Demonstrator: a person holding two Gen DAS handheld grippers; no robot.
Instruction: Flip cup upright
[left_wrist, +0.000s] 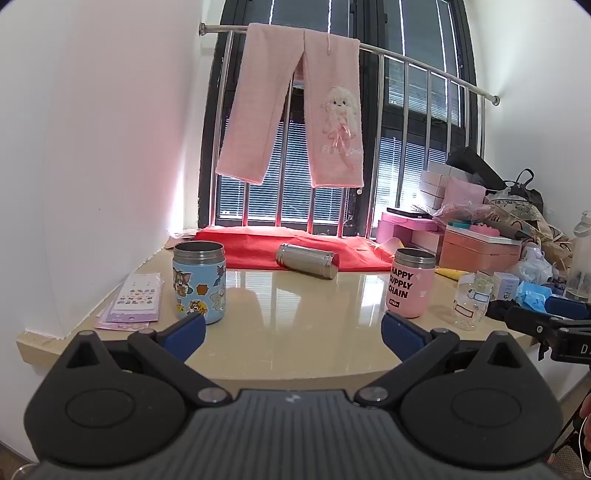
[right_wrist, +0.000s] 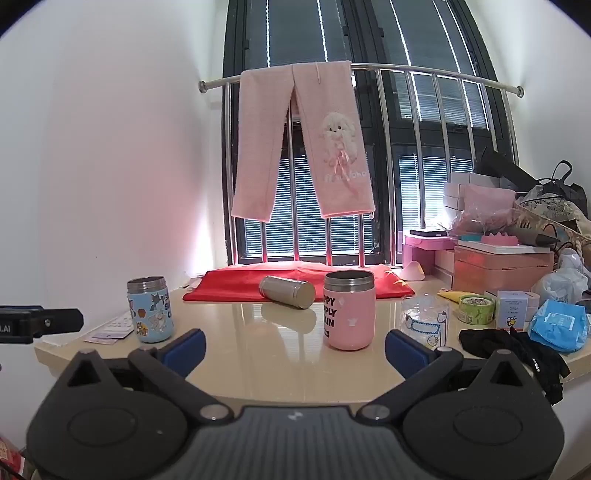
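At the back of the beige counter (left_wrist: 295, 325), the steel cup (left_wrist: 307, 260) lay on its side, partly on the front edge of the red cloth (left_wrist: 258, 243) below the window bars, its long axis running roughly left to right; in the right wrist view the flat closed end (right_wrist: 304, 293) faced right and toward the camera. Which end is the mouth could not be confirmed from the left wrist view. Two other cups stood upright on either side and nearer the front: the blue cartoon cup (left_wrist: 199, 282) to the left, the pink cup (left_wrist: 410, 282) to the right. Neither touched the steel cup. A clear glass jar (left_wrist: 471, 301) stood just right of the pink cup, and a sticker sheet (left_wrist: 135, 301) lay left of the blue one. Clutter of boxes and bags filled the far right; pink trousers (left_wrist: 291, 107) hung from the rail above. Left gripper (left_wrist: 293, 334) was held at the counter's near edge, jaws spread wide, nothing between them. Right gripper (right_wrist: 295, 345) likewise: jaws wide apart, empty, with the pink cup standing beyond its gap. Judgement: task not begun. The steel cup was not yet grasped or tipped; reach between the two upright cups, grasp, rotation and set-down all remained.
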